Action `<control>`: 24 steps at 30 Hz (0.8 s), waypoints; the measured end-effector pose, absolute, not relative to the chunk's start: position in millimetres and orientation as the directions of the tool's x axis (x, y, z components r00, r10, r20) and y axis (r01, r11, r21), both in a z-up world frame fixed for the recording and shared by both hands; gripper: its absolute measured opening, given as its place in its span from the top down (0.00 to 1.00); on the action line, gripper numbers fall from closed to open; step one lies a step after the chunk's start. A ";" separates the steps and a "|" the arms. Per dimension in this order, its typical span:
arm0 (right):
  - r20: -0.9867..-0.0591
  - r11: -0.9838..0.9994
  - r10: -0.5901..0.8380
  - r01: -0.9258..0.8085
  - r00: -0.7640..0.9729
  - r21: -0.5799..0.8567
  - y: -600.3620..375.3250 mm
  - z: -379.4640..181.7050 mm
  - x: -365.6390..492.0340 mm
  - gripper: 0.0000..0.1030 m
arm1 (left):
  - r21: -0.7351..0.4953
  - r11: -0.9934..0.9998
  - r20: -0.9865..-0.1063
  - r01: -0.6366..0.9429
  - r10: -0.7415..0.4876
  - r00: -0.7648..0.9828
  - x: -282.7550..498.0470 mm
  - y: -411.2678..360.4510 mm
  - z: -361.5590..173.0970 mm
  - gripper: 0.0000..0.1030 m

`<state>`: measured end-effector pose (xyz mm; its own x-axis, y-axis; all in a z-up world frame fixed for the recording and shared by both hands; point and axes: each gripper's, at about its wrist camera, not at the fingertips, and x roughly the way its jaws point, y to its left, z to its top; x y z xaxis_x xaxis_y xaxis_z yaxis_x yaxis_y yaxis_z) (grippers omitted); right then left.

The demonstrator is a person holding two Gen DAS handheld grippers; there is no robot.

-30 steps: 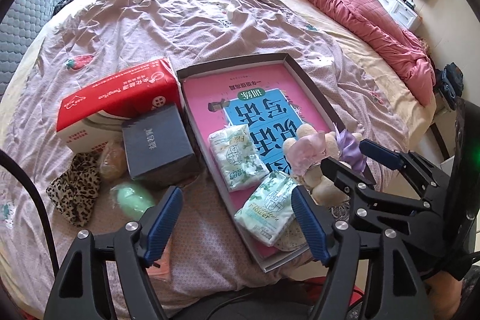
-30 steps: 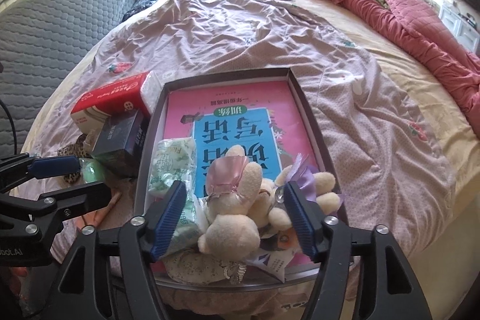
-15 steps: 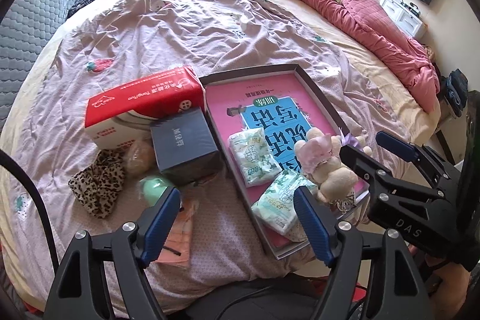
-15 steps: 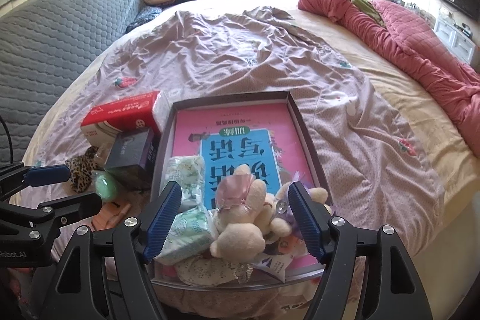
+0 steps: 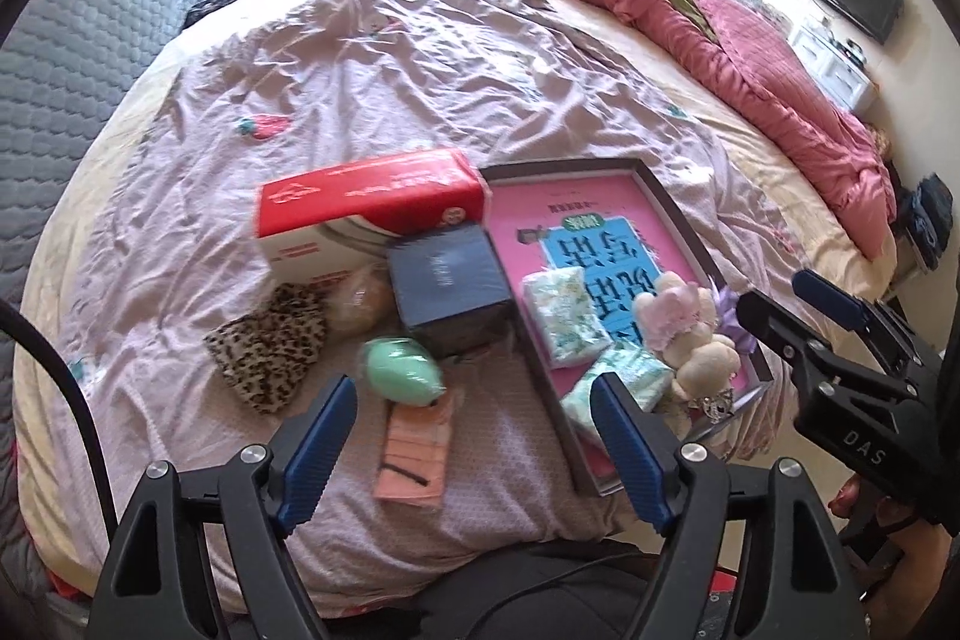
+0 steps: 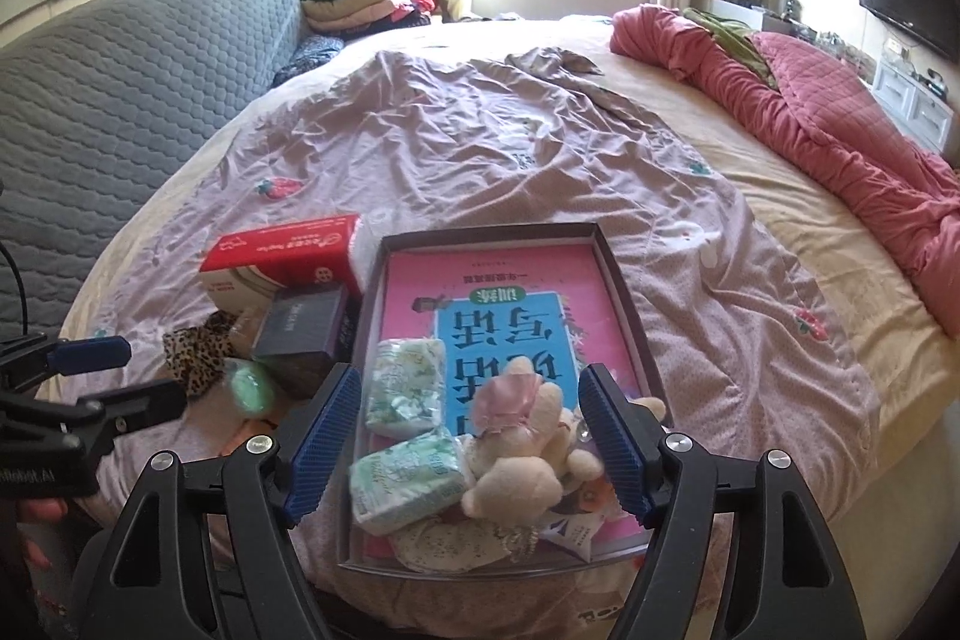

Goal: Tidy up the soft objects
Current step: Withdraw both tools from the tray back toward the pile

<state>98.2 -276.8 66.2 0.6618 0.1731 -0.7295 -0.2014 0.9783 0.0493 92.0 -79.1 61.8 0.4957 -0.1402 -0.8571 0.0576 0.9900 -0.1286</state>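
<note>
Both grippers hang spread and empty: the left gripper [image 5: 474, 436] above the peach cloth [image 5: 415, 451], the right gripper [image 6: 468, 430] over the shallow box [image 6: 624, 292]. Inside that box lie a plush bear [image 6: 519, 466] and two tissue packs [image 6: 405, 385]; just left of it sit a green sponge [image 5: 401, 369] and leopard-print cloth [image 5: 267, 346].

Cream plush bear [image 6: 516, 478] with pink bow lies slumped between the right jaws, beside two tissue packs [image 6: 405, 388]. Mint-green soft ball [image 5: 401, 371] sits just beyond the left jaws.
</note>
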 end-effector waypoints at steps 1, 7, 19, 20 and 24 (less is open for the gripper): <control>-0.727 0.978 0.177 -0.205 0.664 0.051 -275.3 67.8 97.3 0.26 | -0.131 0.990 -0.855 0.048 -0.137 0.500 90.4 -74.3 63.3 0.23; -0.714 0.971 0.203 -0.231 0.670 0.059 -263.5 76.5 90.3 0.26 | -0.136 0.991 -0.844 -0.018 -0.106 0.526 82.7 -44.7 72.7 0.23; -0.690 0.955 0.254 -0.288 0.677 0.069 -239.3 91.6 78.3 0.26 | -0.160 0.981 -0.822 -0.113 -0.069 0.565 66.9 4.3 88.4 0.23; -0.688 0.954 0.258 -0.293 0.678 0.068 -237.1 92.2 77.1 0.25 | -0.160 0.980 -0.822 -0.117 -0.067 0.566 65.9 6.6 88.5 0.23; -0.690 0.948 0.269 -0.312 0.672 0.066 -229.4 92.5 73.5 0.26 | -0.159 0.978 -0.826 -0.136 -0.056 0.561 58.1 17.4 86.2 0.23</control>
<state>73.5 -229.4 92.5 0.6723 0.2692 -0.6896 -0.3118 0.9478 0.0660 58.1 17.4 86.2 0.5613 -0.0562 -0.8257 -0.1359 0.9779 -0.1589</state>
